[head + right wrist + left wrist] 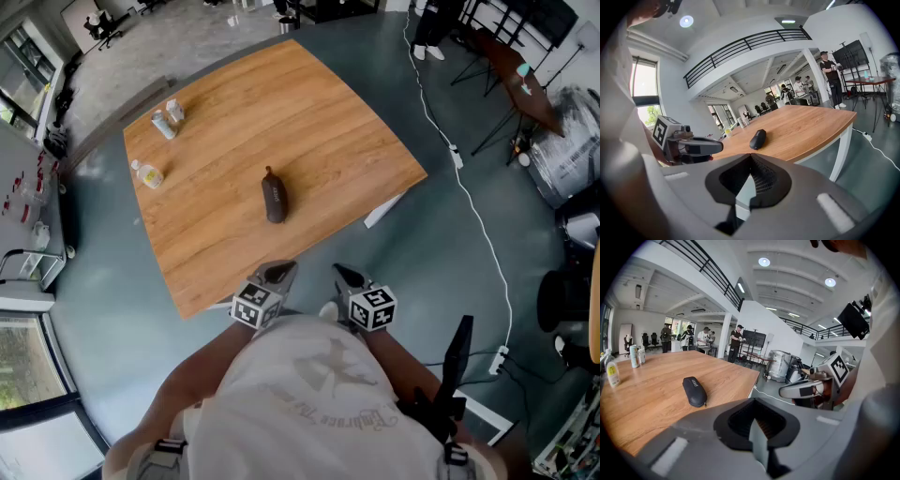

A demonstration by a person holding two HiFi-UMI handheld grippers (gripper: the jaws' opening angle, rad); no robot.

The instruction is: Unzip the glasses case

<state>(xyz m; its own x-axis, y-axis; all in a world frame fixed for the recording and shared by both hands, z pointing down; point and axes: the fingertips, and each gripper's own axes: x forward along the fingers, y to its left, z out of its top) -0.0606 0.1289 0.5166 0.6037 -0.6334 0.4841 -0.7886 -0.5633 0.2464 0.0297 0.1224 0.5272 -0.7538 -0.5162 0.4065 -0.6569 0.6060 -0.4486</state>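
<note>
Your left gripper [278,272] is held close against your body, short of the near edge of the wooden table [309,103] and over the grey floor [441,253]. Its own view shows the jaws brought fully together, with nothing between them. It touches nothing.

Your right gripper [343,274] sits just beside the left one, at about the same level, also off the table edge and near your torso. Its view shows the jaws closed tip to tip, with nothing held. Each gripper shows in the other's view, tilted a little downward and pointing towards the table.

The glasses case [275,199] lies flat near the middle of the table, well apart from both grippers. It is dark and oblong, with one narrow end towards you. It looks closed. In the left gripper view a small zip tab shows at the case's near end; how far the zip runs cannot be made out.

Other items: one clear bottle [148,173] stands near the table's left edge. Two small containers [169,119] stand together near the far left corner. All three are well clear of the case. A white cable [469,197] runs across the floor to the right of the table.
</note>
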